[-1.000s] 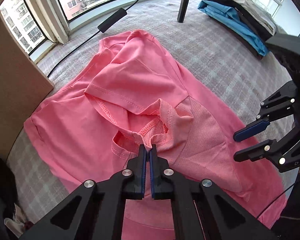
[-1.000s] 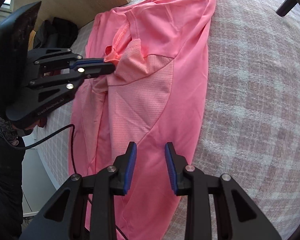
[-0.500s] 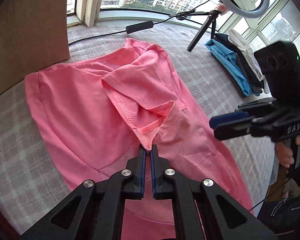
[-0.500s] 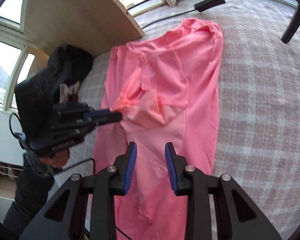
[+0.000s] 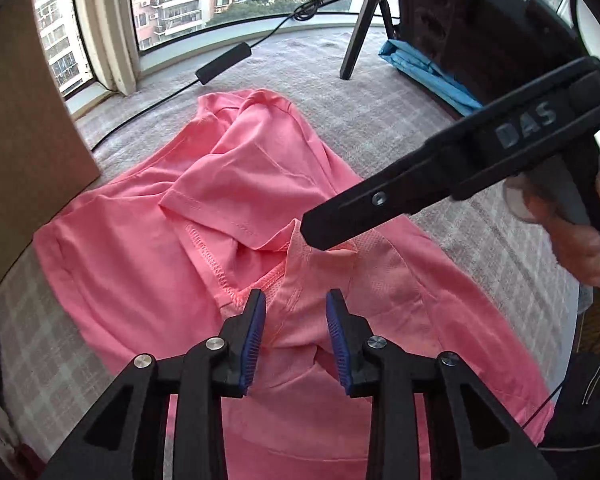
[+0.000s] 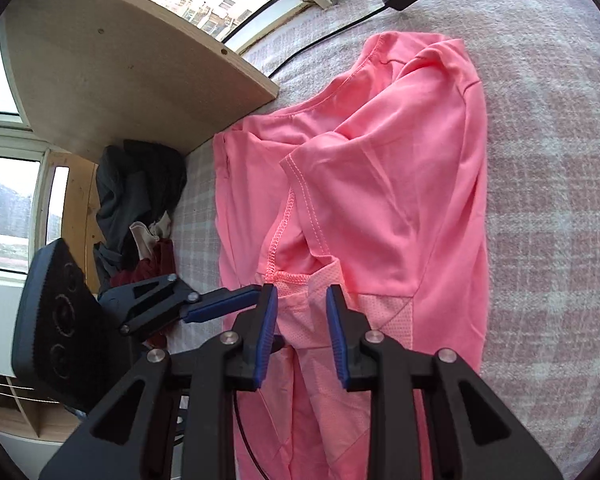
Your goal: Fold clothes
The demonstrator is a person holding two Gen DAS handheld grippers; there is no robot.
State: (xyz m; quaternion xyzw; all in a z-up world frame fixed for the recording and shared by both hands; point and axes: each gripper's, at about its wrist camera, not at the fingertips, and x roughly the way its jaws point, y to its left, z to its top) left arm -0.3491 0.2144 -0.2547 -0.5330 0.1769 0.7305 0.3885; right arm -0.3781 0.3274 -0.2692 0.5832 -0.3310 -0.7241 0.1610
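Observation:
A pink T-shirt (image 5: pixel 240 184) lies spread on a checked blanket, one sleeve folded over its middle and a mesh fold bunched near me. My left gripper (image 5: pixel 296 320) hangs just above that mesh fold; its jaws are opening and the cloth lies loose between the blue pads. My right gripper (image 5: pixel 314 236) reaches in from the right, its tip over the same fold. In the right wrist view the pink T-shirt (image 6: pixel 400 184) fills the centre. There the right gripper (image 6: pixel 302 320) straddles the mesh fold with its jaws closing and its pads clear of the cloth. The left gripper's fingers (image 6: pixel 220 306) point in from the left.
A folded blue garment (image 5: pixel 428 68) and a tripod (image 5: pixel 356 36) stand at the back right, a black cable box (image 5: pixel 224 62) by the window. A wooden panel (image 5: pixel 20 140) rises on the left. Dark clothes (image 6: pixel 136 184) are heaped beside it. A hand (image 5: pixel 576 240) holds the right gripper.
My left gripper's jaws have opened and let go of the mesh fold, which has dropped onto the shirt. The right gripper has swung in close over that fold.

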